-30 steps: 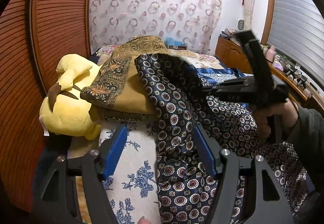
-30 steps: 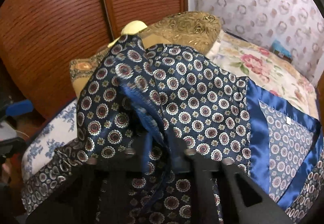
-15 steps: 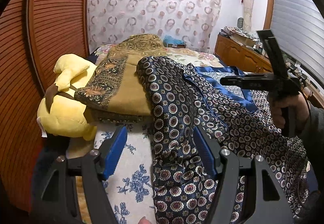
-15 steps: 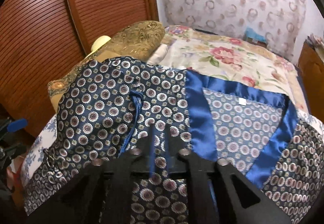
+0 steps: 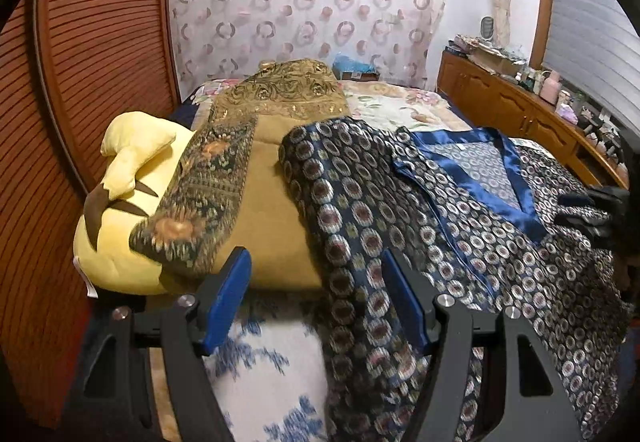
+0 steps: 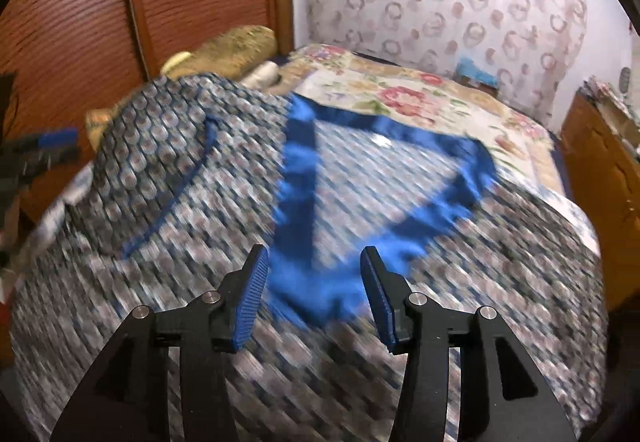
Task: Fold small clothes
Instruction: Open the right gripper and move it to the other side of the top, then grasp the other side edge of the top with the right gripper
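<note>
My right gripper (image 6: 314,282) has just been opening its jaws; they stand apart above the patterned navy garment (image 6: 224,178) with nothing pinched between them. My left gripper (image 5: 316,306) is also open, with the garment's folded edge lying between its jaws, ungripped. The garment lies spread across the bed (image 6: 460,102), beside a yellow plush toy (image 5: 120,226).

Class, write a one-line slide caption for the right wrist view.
Right gripper, jaws just opened and empty, above a patterned blue garment with satin collar spread on the bed.
</note>
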`<move>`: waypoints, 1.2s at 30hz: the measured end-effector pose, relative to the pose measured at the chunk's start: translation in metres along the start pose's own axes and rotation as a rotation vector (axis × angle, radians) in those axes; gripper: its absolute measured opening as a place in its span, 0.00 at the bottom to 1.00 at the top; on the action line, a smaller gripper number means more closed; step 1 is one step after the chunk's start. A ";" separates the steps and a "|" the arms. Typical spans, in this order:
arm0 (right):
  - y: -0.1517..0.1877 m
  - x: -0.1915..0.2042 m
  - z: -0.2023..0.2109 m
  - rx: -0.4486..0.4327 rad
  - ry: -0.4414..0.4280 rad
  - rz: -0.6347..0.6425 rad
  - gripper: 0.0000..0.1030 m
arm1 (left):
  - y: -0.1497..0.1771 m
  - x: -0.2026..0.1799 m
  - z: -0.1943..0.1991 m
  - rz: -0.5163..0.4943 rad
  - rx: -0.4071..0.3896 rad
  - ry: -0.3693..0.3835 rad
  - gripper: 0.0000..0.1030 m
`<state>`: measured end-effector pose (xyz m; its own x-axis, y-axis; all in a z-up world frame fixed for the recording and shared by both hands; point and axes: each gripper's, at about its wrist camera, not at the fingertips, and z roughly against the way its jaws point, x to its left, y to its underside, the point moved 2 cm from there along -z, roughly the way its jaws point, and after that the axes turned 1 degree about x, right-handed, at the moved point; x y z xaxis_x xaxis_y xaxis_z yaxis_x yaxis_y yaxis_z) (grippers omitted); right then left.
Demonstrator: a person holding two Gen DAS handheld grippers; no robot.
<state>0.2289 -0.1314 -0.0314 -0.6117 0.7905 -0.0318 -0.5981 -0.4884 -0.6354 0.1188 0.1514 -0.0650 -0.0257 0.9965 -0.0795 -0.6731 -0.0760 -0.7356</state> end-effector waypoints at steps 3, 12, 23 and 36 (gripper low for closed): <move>0.027 -0.022 0.009 0.018 0.060 0.004 0.48 | -0.011 0.005 -0.010 0.009 0.000 0.001 0.65; 0.072 -0.056 0.021 0.053 0.091 -0.060 0.47 | -0.036 0.015 -0.043 0.068 0.046 0.040 0.49; 0.097 -0.071 0.054 -0.007 0.070 -0.133 0.48 | -0.047 0.007 -0.051 0.063 0.067 0.070 0.00; 0.124 -0.102 0.081 -0.043 0.102 -0.227 0.48 | -0.066 -0.005 -0.025 -0.045 -0.002 0.011 0.11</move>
<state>0.1750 -0.3024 -0.0445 -0.4073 0.9124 0.0391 -0.6903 -0.2796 -0.6673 0.1820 0.1509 -0.0332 0.0131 0.9985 -0.0536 -0.6719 -0.0309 -0.7400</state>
